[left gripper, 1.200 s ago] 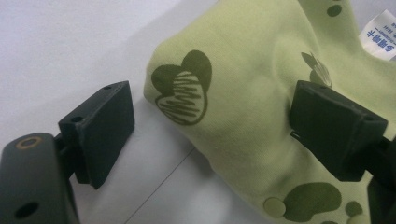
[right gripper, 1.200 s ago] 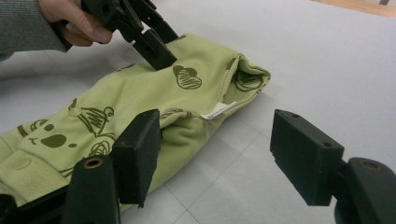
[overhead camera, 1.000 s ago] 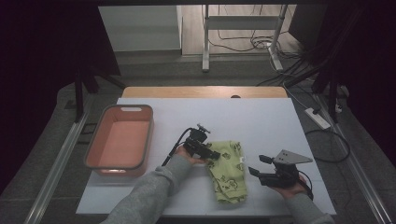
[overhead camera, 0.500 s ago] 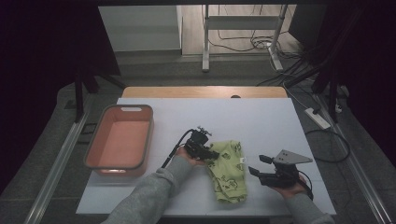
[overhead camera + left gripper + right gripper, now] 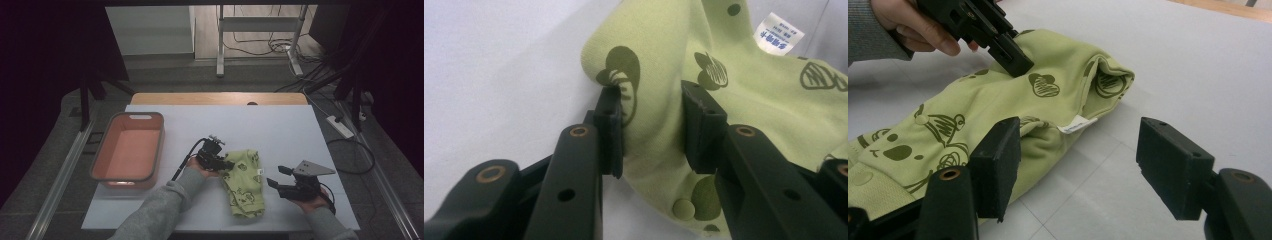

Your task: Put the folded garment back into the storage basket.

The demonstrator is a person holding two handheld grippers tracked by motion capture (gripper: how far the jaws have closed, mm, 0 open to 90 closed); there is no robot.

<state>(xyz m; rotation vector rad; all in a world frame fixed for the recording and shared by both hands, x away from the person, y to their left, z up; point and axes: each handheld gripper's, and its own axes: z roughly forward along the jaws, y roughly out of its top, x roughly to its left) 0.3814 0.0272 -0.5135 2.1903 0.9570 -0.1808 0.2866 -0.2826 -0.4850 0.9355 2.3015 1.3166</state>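
1. White counter fills the high view, dark floor around it. A green printed garment lies folded near the front edge, well right of a salmon tub. The left tongs sit at the garment's upper left corner; the right tongs hover just right of the garment, apart from it.
2. Left gripper view: the left tongs have just been closing, and both pads now pinch a raised fold of the garment beside its white label.
3. Right gripper view: the right tongs gape wide, holding nothing; the garment lies just beyond the left pad.
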